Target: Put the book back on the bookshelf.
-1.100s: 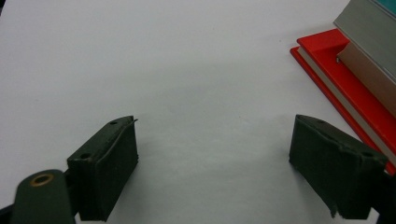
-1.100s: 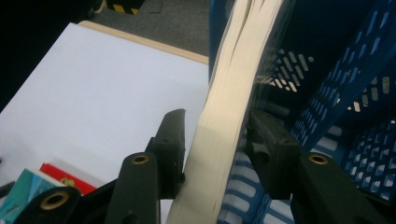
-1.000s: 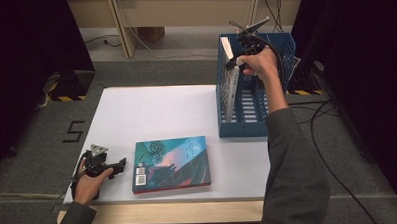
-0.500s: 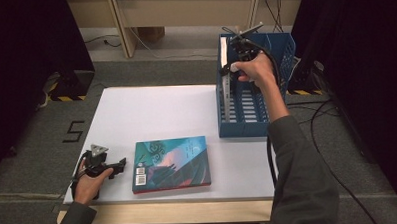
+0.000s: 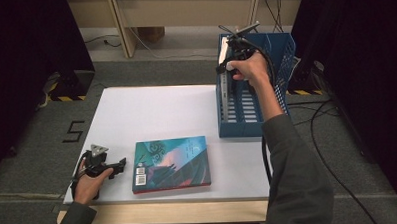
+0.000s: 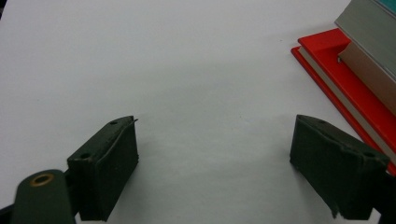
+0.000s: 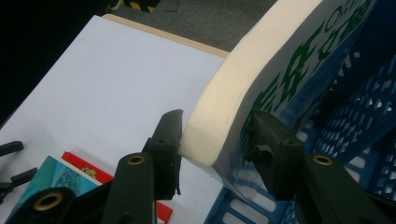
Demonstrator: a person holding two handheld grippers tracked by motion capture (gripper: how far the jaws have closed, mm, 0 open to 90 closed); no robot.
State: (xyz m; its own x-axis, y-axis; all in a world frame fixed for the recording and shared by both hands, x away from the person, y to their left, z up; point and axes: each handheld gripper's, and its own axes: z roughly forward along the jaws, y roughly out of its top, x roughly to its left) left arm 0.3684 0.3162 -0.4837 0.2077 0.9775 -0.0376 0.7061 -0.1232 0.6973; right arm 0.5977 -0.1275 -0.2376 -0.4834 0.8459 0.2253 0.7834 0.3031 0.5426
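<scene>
The right tool [image 7: 212,135], jaws just easing apart, straddles the white green-lettered book [image 7: 261,74] standing in the blue plastic crate [image 5: 279,54] at the surface's far right corner; release seems underway, withdrawal next. The left tool [image 6: 215,163] rests released.

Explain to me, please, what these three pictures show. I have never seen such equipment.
A person sits at a white table and holds a hand-held gripper in each hand: a tool with two black jaws. One picture is taken from above. The other two come from small cameras on the tools, looking along the jaws.

On the table lie a book and a blue rack. The left hand-held gripper rests beside the book, jaws open with nothing between them. The right hand-held gripper has a second, thick book between its jaws at the rack. Its jaws have just been opening, and the left jaw stands slightly apart from the pages.
</scene>
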